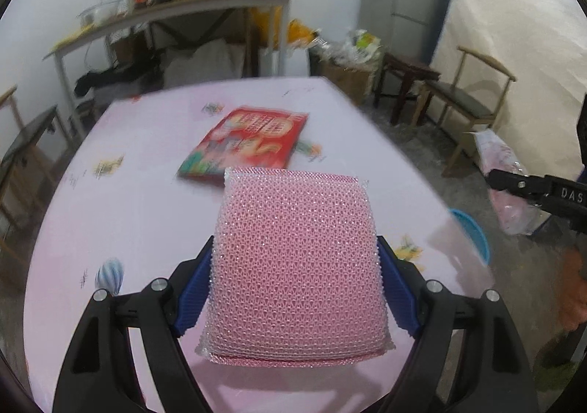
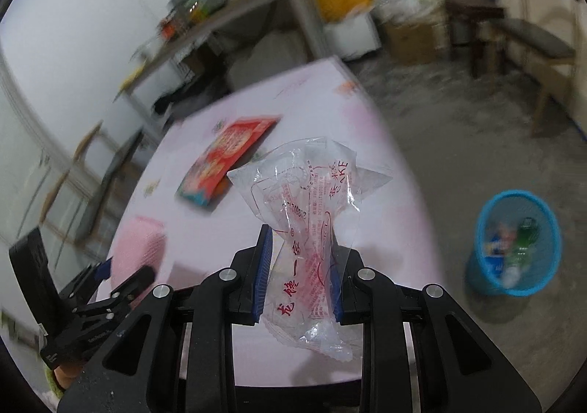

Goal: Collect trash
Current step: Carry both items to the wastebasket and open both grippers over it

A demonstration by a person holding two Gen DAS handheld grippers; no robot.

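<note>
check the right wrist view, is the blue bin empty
No, the blue bin on the floor beside the table already holds several items, including something green and something blue and white.

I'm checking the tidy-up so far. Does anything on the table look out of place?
The red snack packet lies askew on the pink table, uncollected, while the blue bin stands on the floor beside it.
</note>
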